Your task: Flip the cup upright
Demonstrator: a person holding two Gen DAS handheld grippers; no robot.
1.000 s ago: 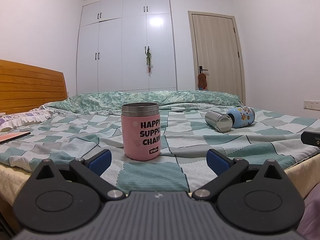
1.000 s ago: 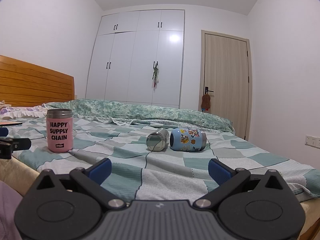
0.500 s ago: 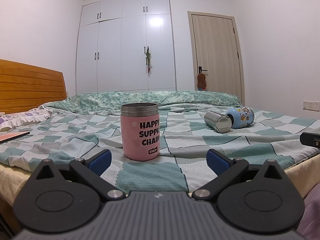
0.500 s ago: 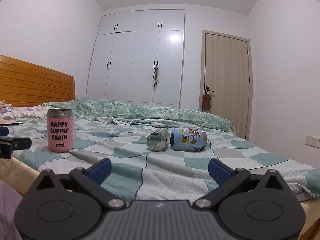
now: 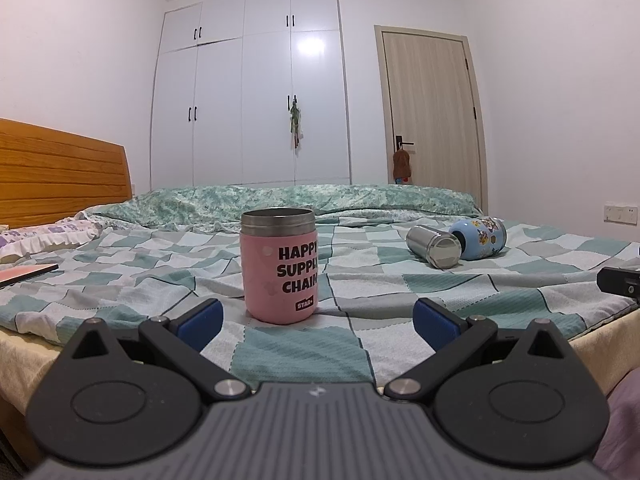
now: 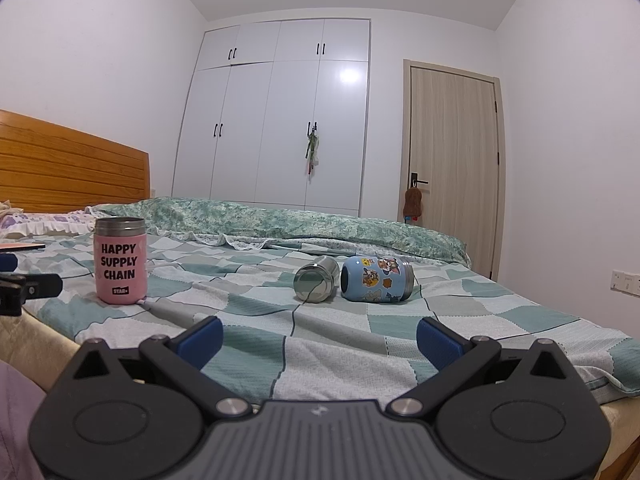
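Observation:
A pink cup (image 5: 279, 266) marked "HAPPY SUPPLY CHAIN" stands upright on the checked bedspread (image 5: 304, 352), just beyond my open, empty left gripper (image 5: 318, 320). It also shows at the left of the right wrist view (image 6: 119, 261). A steel cup (image 6: 315, 279) lies on its side mid-bed, its end facing me. A blue sticker-covered cup (image 6: 377, 279) lies on its side just right of it. Both show at the right of the left wrist view: the steel cup (image 5: 434, 246) and the blue cup (image 5: 482, 237). My right gripper (image 6: 320, 338) is open and empty, short of the two lying cups.
A wooden headboard (image 5: 60, 172) is at the left. A rumpled green duvet (image 6: 288, 222) lies along the far side of the bed. A flat reddish item (image 5: 26, 272) rests at the bed's left. White wardrobe (image 6: 280, 120) and a door (image 6: 452, 168) stand behind.
Both views shifted very slightly. The cups have not moved and both grippers stay open.

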